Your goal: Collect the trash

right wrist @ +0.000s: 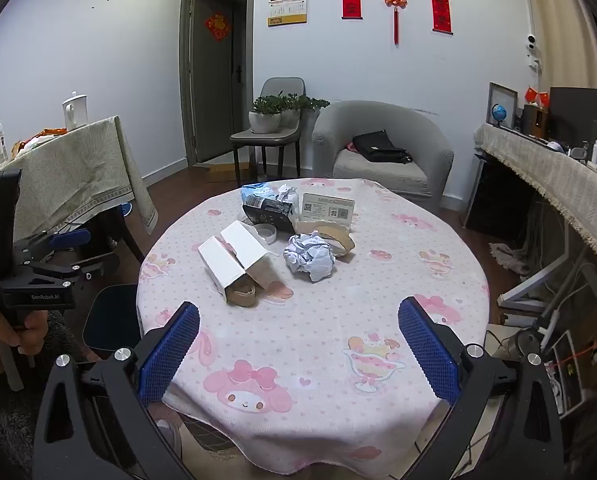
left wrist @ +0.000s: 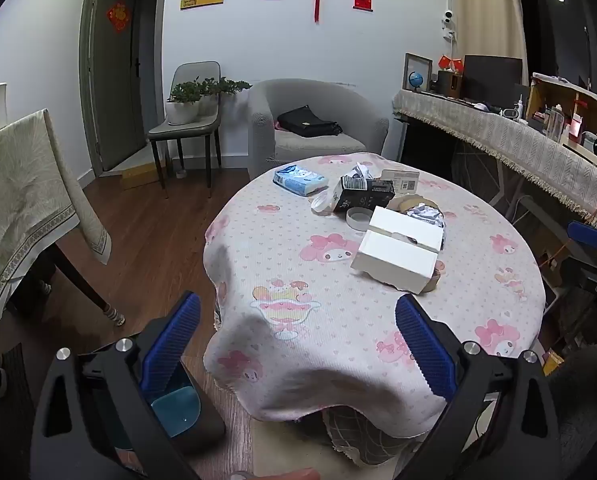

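A round table with a pink cartoon cloth point(left wrist: 338, 340) point(right wrist: 318, 320) holds trash: an open white cardboard box point(left wrist: 398, 252) point(right wrist: 238, 258), a crumpled white paper ball point(right wrist: 309, 258) point(left wrist: 426, 214), a black carton point(left wrist: 364, 196) point(right wrist: 268, 210), a blue tissue pack point(left wrist: 298, 179) point(right wrist: 256, 192), tape rolls point(right wrist: 336, 236) and a clear lid point(left wrist: 358, 218). My left gripper point(left wrist: 298, 344) is open and empty over the table's near left edge. My right gripper point(right wrist: 298, 348) is open and empty over the near edge. A dark bin with a blue liner point(left wrist: 178, 408) point(right wrist: 112, 318) stands on the floor left of the table.
A QR-code card point(right wrist: 328, 208) stands behind the trash. A grey armchair point(right wrist: 382, 148) with a black bag and a chair with plants point(right wrist: 270, 128) stand beyond. A cloth-covered table point(right wrist: 70, 172) is at left, a cluttered counter point(right wrist: 558, 176) at right.
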`<act>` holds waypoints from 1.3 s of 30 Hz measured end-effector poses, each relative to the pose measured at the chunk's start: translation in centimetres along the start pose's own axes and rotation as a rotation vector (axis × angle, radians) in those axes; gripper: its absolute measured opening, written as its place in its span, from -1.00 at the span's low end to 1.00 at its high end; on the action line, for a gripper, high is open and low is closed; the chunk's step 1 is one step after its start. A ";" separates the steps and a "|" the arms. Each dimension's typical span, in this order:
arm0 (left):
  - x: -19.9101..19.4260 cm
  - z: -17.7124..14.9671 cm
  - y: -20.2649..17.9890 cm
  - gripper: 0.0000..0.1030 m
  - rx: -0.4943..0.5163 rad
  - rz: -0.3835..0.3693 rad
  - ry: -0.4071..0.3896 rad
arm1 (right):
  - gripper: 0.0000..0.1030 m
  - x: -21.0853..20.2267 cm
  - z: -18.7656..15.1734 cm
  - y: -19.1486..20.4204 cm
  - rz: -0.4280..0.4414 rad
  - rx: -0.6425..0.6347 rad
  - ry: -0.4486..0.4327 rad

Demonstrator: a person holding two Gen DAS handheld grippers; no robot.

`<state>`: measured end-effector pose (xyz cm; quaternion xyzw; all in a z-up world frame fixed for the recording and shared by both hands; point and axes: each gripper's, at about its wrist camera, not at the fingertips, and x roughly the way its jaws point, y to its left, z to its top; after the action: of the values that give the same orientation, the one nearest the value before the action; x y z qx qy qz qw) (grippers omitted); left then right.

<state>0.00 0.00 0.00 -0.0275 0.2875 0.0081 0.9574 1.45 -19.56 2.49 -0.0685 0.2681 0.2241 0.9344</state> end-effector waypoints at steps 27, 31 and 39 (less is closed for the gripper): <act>0.2 0.1 0.2 0.93 0.004 -0.002 0.015 | 0.95 0.0 -0.2 -0.1 0.001 -0.001 0.002; 0.1 0.1 0.1 0.93 0.006 -0.002 0.017 | 0.95 0.3 -0.2 0.2 -0.001 -0.004 0.004; 0.5 0.0 0.4 0.93 0.000 -0.002 0.016 | 0.95 0.4 -0.2 0.3 -0.002 -0.005 0.006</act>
<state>0.40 0.41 -0.28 -0.0277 0.2950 0.0067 0.9551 1.53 -19.18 2.15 -0.0718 0.2702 0.2238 0.9337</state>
